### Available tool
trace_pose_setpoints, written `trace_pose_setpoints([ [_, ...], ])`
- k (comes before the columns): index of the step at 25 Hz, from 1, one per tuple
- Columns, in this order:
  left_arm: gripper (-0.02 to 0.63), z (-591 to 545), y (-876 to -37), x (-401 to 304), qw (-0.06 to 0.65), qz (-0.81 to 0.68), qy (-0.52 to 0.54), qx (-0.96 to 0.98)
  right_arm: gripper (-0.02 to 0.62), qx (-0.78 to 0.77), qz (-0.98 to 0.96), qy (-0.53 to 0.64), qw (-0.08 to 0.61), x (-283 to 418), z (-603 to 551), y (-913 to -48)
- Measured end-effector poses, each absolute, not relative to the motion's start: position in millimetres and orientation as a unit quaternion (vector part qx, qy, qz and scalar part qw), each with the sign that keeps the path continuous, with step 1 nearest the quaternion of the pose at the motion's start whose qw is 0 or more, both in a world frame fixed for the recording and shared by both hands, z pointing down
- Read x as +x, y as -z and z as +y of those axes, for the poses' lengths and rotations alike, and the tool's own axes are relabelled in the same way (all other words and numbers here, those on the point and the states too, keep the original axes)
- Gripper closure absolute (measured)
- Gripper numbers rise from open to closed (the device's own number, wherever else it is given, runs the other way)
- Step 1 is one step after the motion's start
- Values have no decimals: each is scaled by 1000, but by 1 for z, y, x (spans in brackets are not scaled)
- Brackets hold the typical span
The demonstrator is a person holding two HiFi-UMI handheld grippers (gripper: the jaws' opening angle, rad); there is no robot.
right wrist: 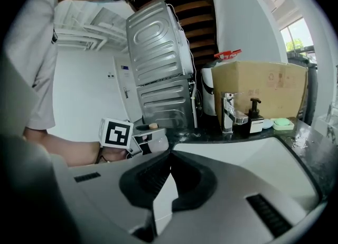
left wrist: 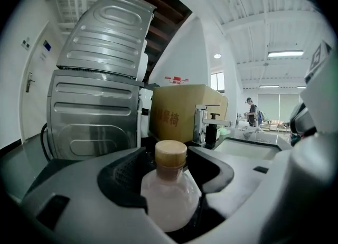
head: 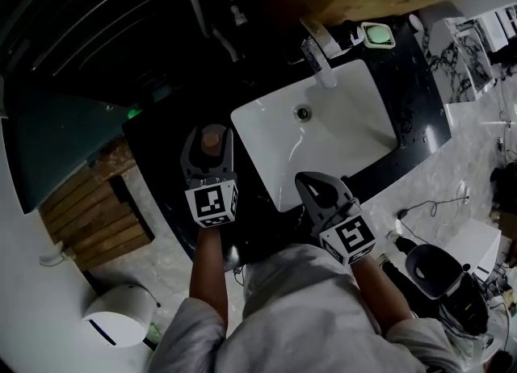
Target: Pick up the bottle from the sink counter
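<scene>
1. Left gripper (head: pixel 208 141) is closed on the bottle (left wrist: pixel 170 195); its two dark jaws press against the pale body from either side, just below the neck.
2. The bottle stands upright between those jaws. It has a cloudy, pale body and a tan cap (left wrist: pixel 170 154) that rises above the jaw tips.
3. Seen from the head view, the bottle is over the dark sink counter (head: pixel 161 133), to the left of the white basin (head: pixel 339 121). Whether its base touches the counter cannot be told.
4. Right gripper (right wrist: pixel 171 154) has its jaws pressed together with nothing between them. It is held over the front rim of the basin, apart from the left gripper.
5. A chrome faucet (head: pixel 319 56) stands at the far edge of the basin. Just beside it are a dark pump dispenser (right wrist: pixel 255 115) and a pale green soap dish (head: pixel 377 35).
6. A cardboard box (right wrist: pixel 253 87) sits behind the faucet.
7. A grey ribbed metal appliance (left wrist: pixel 100 105) rises behind the counter, left of the box.
8. Pale marbled floor (head: pixel 452 169) shows to the right of the counter.
</scene>
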State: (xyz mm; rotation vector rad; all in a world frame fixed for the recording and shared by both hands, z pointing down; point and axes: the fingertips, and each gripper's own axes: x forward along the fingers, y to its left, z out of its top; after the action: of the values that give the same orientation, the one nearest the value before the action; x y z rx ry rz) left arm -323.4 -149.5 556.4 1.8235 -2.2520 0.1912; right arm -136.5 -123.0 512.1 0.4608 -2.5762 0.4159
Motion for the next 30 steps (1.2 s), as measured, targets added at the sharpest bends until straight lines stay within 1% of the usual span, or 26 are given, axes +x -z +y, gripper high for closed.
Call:
trace_pose_setpoints([
  [21,377,-149,-564,-325,126,-778,-112,605,586,188,-939,-163,238,-113,-119,-515],
  [26,392,-149,-563,-324,124,-779,-119,604,586,189,-939,-163,238,-109,-116,-517],
  [28,409,-149,-562,-323,121,-778,-124,604,586,190,-939,-162,238,-107,-116,-517],
  [30,440,-148,-560,-322,121,-779,-125,603,586,190,-937,-164,242,-104,-115,-518],
])
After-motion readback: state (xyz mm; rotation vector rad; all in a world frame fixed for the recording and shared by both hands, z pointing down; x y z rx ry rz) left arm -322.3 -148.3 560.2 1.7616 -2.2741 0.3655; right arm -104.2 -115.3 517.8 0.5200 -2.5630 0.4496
